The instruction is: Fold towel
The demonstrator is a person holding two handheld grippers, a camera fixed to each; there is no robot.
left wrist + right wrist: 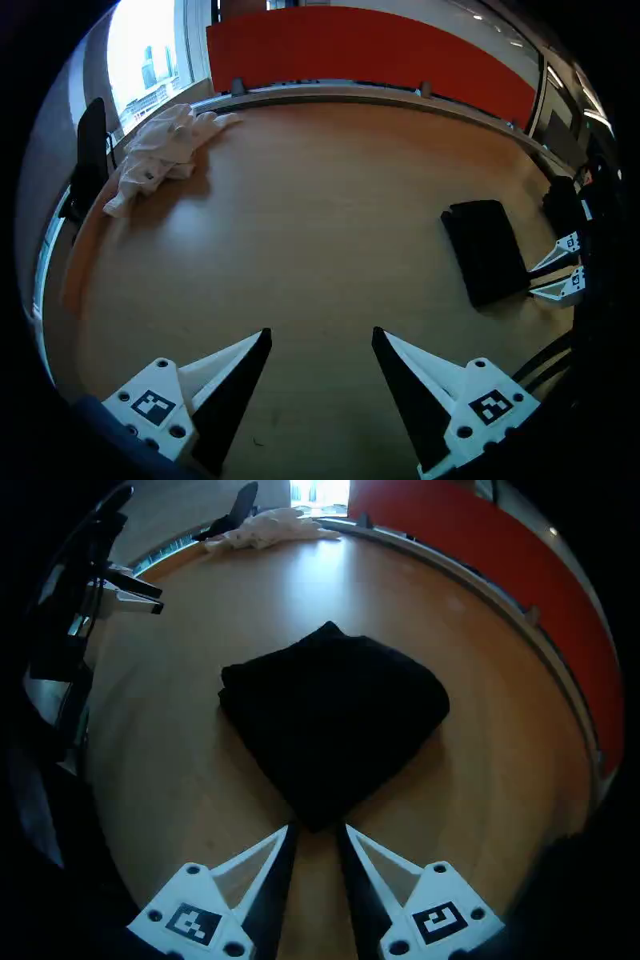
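Soft black folded towel lies on the smooth wooden desk, corner at the nearly-together right tool; we can't tell if it's pinched. Our left tool is spread apart. Crumpled white cloth well apart.

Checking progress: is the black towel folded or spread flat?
Folded. The black towel lies as a compact, thick bundle on the wooden table, with layered edges at its left corner.

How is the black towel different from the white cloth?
The black towel is dark and neatly folded; the white cloth is pale and crumpled. The black towel lies away from the edges; the white cloth sits at a far edge. Both rest on the wooden table.
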